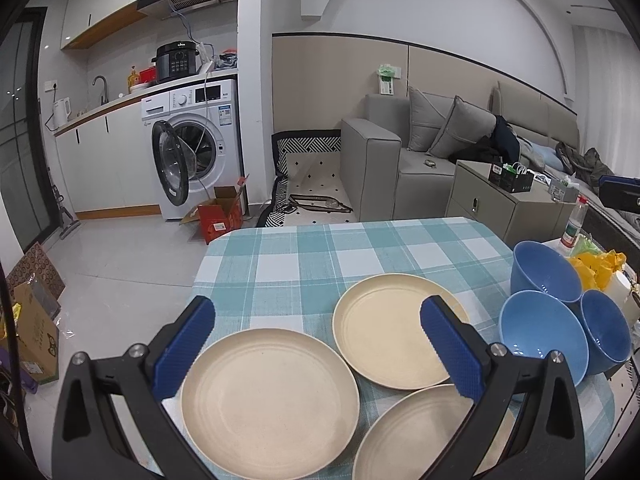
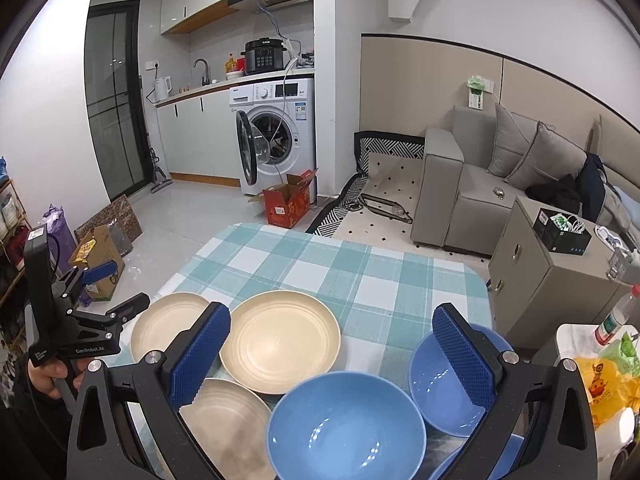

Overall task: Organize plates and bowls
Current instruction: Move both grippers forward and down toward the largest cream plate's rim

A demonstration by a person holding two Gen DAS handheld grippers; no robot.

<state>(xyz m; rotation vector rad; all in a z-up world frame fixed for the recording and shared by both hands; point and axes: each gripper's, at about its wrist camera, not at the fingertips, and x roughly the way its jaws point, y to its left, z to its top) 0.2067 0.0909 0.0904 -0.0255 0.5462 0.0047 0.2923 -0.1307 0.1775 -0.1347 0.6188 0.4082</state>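
Three cream plates lie apart on the checked tablecloth (image 1: 304,256): a near-left plate (image 1: 270,400), a far plate (image 1: 396,330) and a near-right plate (image 1: 416,436). Three blue bowls stand at the right: one far (image 1: 546,272), one near (image 1: 540,340), one at the edge (image 1: 604,328). My left gripper (image 1: 316,344) is open and empty, above the plates. My right gripper (image 2: 332,356) is open and empty, above the bowls (image 2: 346,428) (image 2: 444,380). The plates also show in the right wrist view (image 2: 280,340) (image 2: 164,328) (image 2: 228,428). The left gripper (image 2: 116,288) shows there at the table's left side.
A side stand at the right holds a yellow bag (image 1: 596,268) and a plastic bottle (image 1: 574,224). A grey cabinet (image 1: 508,204) and sofa (image 1: 404,156) stand behind the table. A red box (image 1: 220,216) and a washing machine (image 1: 196,140) with its door open are on the floor beyond.
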